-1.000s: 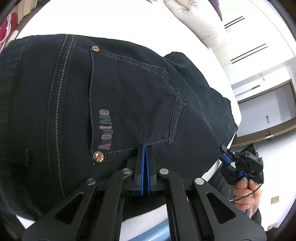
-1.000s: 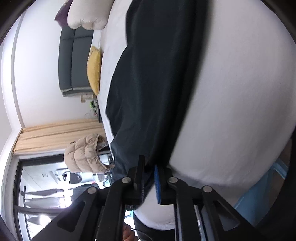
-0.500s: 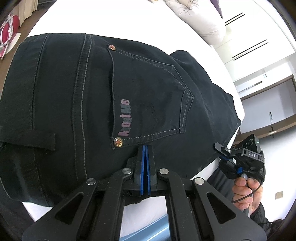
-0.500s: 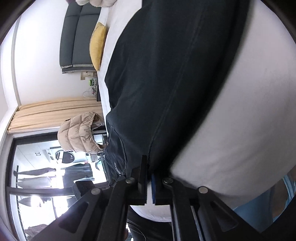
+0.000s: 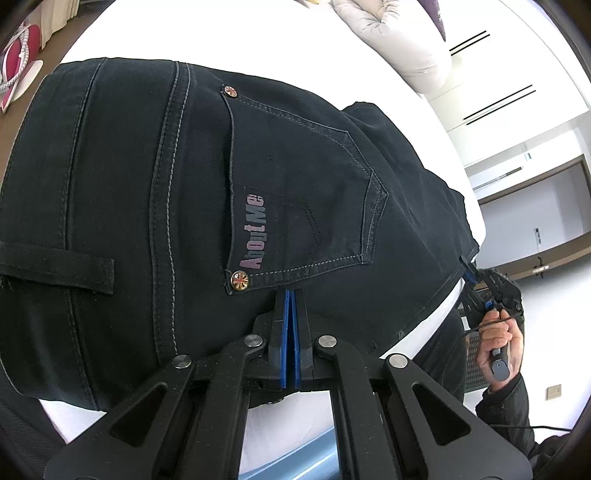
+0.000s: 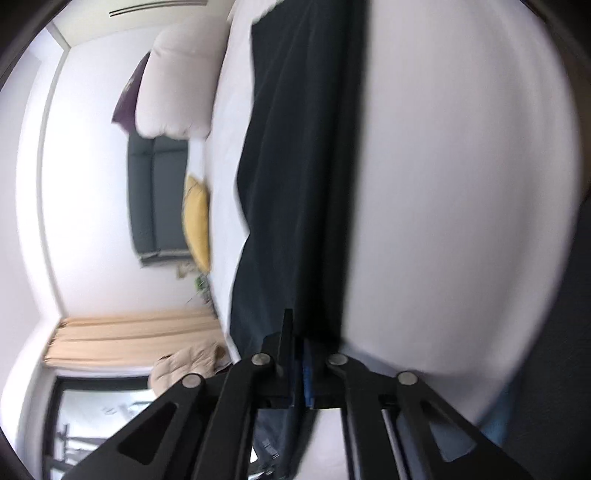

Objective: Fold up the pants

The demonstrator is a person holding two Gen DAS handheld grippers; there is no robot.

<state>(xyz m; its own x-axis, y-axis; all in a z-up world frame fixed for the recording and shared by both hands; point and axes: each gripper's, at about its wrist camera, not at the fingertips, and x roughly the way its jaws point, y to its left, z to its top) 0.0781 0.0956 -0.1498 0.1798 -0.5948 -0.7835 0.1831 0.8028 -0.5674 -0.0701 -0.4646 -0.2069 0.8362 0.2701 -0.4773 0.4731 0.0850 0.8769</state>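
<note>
White bed (image 5: 155, 33) fills both views, and the pants (image 5: 155, 192) lie on it, dark and spread flat, seat side up. Nearest to the left camera, the left tool (image 5: 291, 306) has its blue pads pressed together with no gap, and it pinches the near edge of the pants just below the back pocket (image 5: 295, 192). Next to the pocket, on its left, a belt loop (image 5: 55, 267) and the waistband show, so this tool is at the waist end. To the right of the pocket, at the edge of the bed, the right tool (image 5: 480, 291) is seen in the person's hand (image 5: 500, 343), touching the far end of the pants.

From the right camera, which is blurred, the right tool (image 6: 300, 354) is almost fully closed, and dark cloth passes between its pads, so I judge it grips the pants (image 6: 295, 166) at the leg end. Beyond the pocket, at the head of the bed, a pale pillow (image 5: 399, 40) lies well apart from the pants.

As a judgement: the pants seem already doubled, one leg on the other, because only one pocket shows. Both ends are gripped, but the fold across the length is not yet made; this still remains.
</note>
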